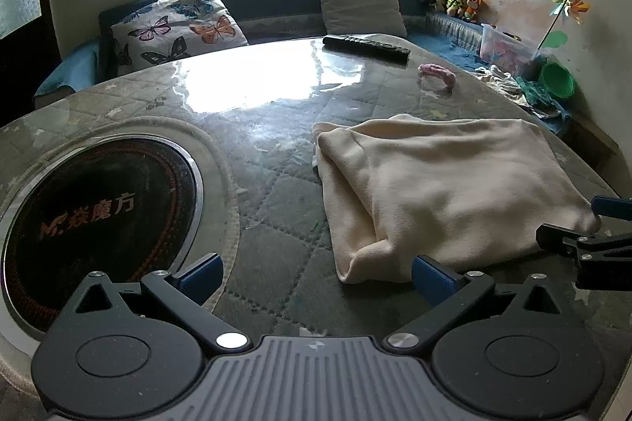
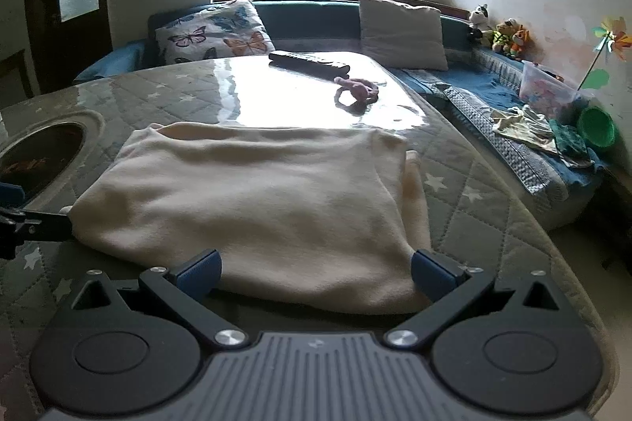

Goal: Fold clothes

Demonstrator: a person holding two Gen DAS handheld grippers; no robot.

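Observation:
A cream garment (image 1: pixel 442 192), folded into a rough rectangle, lies on the quilted table cover (image 1: pixel 276 207). My left gripper (image 1: pixel 316 277) is open at the garment's near left corner, its right finger beside the cloth edge and only table cover between the fingers. In the right wrist view the same garment (image 2: pixel 256 203) fills the middle. My right gripper (image 2: pixel 316 271) is open, and the garment's near edge lies between its fingers. Each gripper also shows at the other view's edge: the right gripper (image 1: pixel 588 223) and the left gripper (image 2: pixel 23 219).
A round dark cooktop (image 1: pixel 98 223) is set into the table at the left. A black remote control (image 1: pixel 365 46) and a pink object (image 1: pixel 438 73) lie at the far end. Behind are pillows (image 1: pixel 177 26); at the right a bench holds loose clothes (image 2: pixel 525 128), a plastic box (image 2: pixel 549 89) and a green cup (image 2: pixel 596 132).

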